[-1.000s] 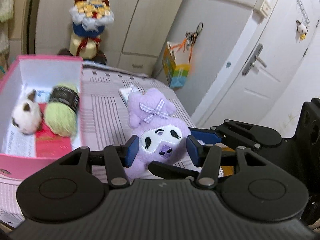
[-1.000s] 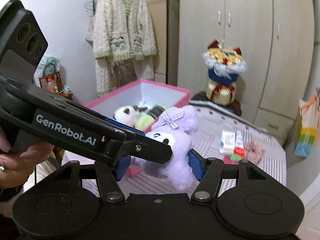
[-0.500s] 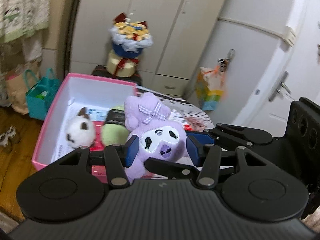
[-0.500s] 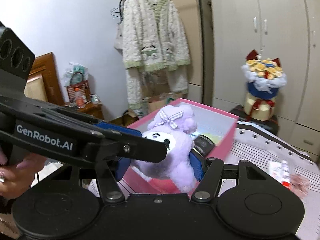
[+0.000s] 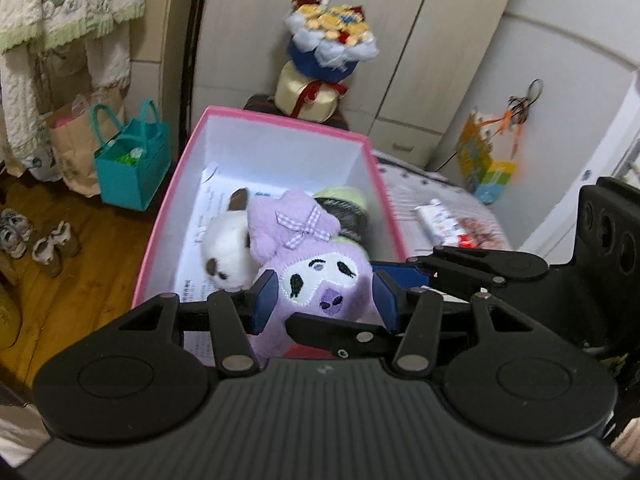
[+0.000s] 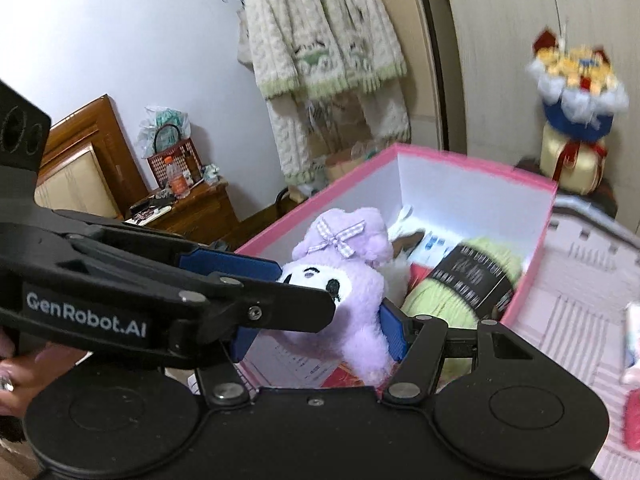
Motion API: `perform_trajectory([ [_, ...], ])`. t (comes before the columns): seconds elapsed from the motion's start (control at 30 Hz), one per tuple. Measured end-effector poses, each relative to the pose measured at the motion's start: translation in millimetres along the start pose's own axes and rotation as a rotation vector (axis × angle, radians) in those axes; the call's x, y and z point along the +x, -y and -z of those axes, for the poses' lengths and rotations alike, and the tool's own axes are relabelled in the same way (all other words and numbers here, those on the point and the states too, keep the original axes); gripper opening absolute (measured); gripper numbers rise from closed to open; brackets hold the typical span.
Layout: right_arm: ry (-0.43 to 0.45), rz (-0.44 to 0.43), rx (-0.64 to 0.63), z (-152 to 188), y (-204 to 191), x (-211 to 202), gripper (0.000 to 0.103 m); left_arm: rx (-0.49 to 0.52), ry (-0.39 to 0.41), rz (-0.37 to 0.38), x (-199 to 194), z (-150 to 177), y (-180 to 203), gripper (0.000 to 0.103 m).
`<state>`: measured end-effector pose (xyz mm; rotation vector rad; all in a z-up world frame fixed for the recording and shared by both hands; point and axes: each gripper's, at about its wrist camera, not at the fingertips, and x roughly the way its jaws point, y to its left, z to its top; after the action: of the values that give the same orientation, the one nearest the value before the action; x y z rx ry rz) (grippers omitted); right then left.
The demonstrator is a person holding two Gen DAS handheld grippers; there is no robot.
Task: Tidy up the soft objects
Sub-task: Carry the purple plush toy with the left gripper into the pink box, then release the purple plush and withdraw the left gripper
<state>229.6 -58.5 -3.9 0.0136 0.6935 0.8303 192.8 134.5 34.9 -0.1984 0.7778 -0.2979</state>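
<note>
Small purple plush toy with a checked bow [image 5: 320, 276] is held above the open pink cardboard box with white inside [image 5: 280, 152], over its near end. Left gripper [image 5: 325, 294] clamps the toy's face from both sides; right gripper [image 6: 320, 334] clamps its body, crossing under the left one. Both grippers are angled downward into the box. Inside the box lie a white-and-brown plush animal [image 5: 228, 256] and a green yarn skein with black label [image 6: 464, 284].

Both wrist views look steeply down, close over the shared pink box [image 5: 276, 128] [image 6: 476, 162] (edges perhaps blurred).
</note>
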Motion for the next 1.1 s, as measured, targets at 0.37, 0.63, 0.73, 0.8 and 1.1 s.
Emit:
perform_trajectory([
  [0.37, -0.071, 0.014, 0.033, 3.3, 6.7, 24.9, 0.068, -0.028, -0.058, 0.019, 21.0, 2.4, -19.1, 0.05],
  [0.63, -0.077, 0.105, -0.069, 3.6, -8.3, 16.3, 0.07, 0.002, -0.026, -0.001, 10.1, 8.6, -16.2, 0.063],
  [0.73, -0.058, 0.114, -0.087, 3.4, -11.8, -0.8, 0.07, 0.033, -0.002, -0.002, -6.2, 9.1, -10.4, 0.064],
  [0.8, -0.039, 0.116, -0.1, 4.6, -13.7, -16.8, 0.07, 0.056, 0.021, -0.004, -21.0, 10.3, -5.5, 0.065],
  [1.1, 0.032, 0.173, -0.135, 16.8, -16.8, -87.5, 0.07, 0.127, 0.108, -0.004, -76.0, 16.4, 20.3, 0.067],
])
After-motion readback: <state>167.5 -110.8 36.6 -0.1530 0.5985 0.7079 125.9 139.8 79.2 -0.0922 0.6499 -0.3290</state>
